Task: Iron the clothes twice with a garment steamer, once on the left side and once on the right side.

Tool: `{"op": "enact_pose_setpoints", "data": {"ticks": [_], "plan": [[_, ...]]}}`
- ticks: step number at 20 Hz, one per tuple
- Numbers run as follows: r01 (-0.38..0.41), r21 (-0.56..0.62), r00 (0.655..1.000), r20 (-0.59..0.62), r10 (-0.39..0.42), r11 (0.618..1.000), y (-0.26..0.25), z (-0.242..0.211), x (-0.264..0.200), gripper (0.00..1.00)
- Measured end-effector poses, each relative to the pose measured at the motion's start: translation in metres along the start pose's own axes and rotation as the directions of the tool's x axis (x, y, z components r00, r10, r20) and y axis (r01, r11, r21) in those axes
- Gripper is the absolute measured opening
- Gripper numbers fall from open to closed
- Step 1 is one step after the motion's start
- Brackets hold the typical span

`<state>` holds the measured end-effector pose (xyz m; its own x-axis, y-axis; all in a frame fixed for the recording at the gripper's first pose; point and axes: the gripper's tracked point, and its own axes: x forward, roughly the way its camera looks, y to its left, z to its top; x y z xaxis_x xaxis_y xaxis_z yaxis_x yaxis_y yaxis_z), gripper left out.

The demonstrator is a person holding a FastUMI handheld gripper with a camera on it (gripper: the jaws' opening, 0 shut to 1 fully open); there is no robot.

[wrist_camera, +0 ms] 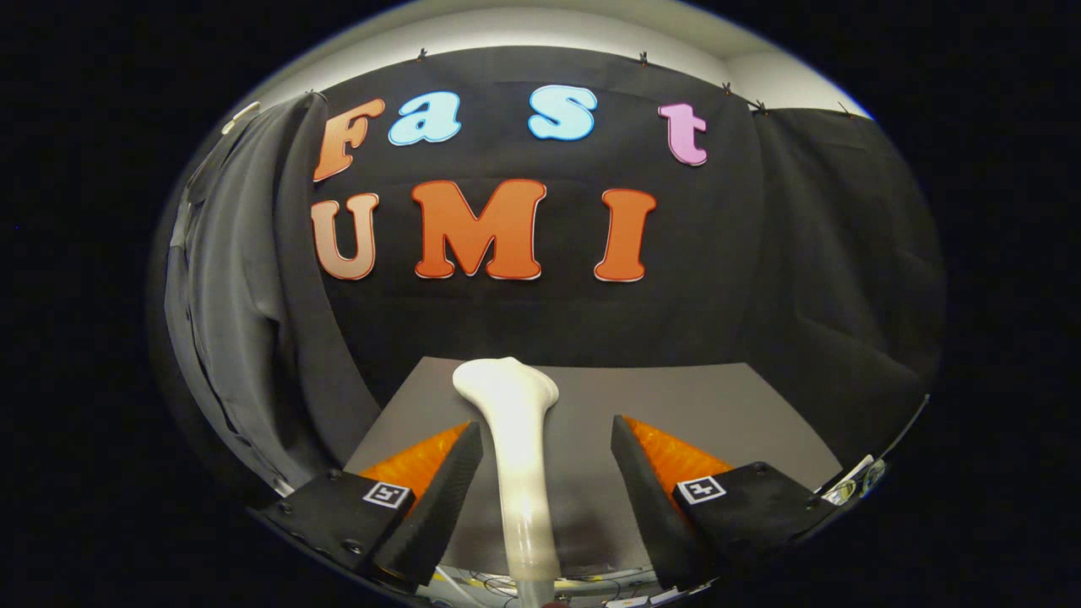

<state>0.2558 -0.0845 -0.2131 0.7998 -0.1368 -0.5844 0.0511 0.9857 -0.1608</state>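
Observation:
A white garment steamer lies on the grey table, its handle running back between my fingers and its wide head pointing at the booth wall just beyond the fingertips. My gripper is open around the handle. The left finger sits close beside the handle and the right finger stands clearly apart from it. A dark grey garment hangs on the left side of the booth, reaching down past the table's left edge.
Black cloth walls close the booth behind and to the right of the table. Cables and small items lie beyond the table's near and right edges.

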Motion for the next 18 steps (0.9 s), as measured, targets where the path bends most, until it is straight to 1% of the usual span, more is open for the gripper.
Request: {"op": "enact_pose_setpoints", "data": {"ticks": [3, 6, 8, 10, 12, 14, 15, 16, 17, 18], "plan": [[-0.042, 0.017, 0.993, -0.112, 0.044, 0.999, 0.006, -0.022, 0.03, 0.99], [-0.075, 0.036, 0.973, -0.215, 0.081, 0.997, 0.014, -0.046, 0.053, 0.99], [-0.093, 0.046, 0.963, -0.251, 0.102, 0.995, 0.017, -0.055, 0.062, 0.98], [-0.108, 0.048, 0.965, -0.236, 0.116, 0.993, 0.017, -0.051, 0.067, 0.96], [-0.144, 0.052, 0.961, -0.23, 0.152, 0.988, 0.025, -0.057, 0.059, 0.78], [-0.149, 0.068, 0.965, -0.209, 0.16, 0.987, 0.03, -0.057, 0.055, 0.61], [-0.164, 0.078, 0.963, -0.202, 0.177, 0.983, 0.033, -0.058, 0.051, 0.49], [-0.165, 0.084, 0.965, -0.193, 0.179, 0.983, 0.035, -0.059, 0.048, 0.46], [-0.146, 0.082, 0.97, -0.186, 0.159, 0.986, 0.032, -0.06, 0.048, 0.45], [-0.112, 0.083, 0.975, -0.184, 0.126, 0.99, 0.027, -0.06, 0.044, 0.42]]}}
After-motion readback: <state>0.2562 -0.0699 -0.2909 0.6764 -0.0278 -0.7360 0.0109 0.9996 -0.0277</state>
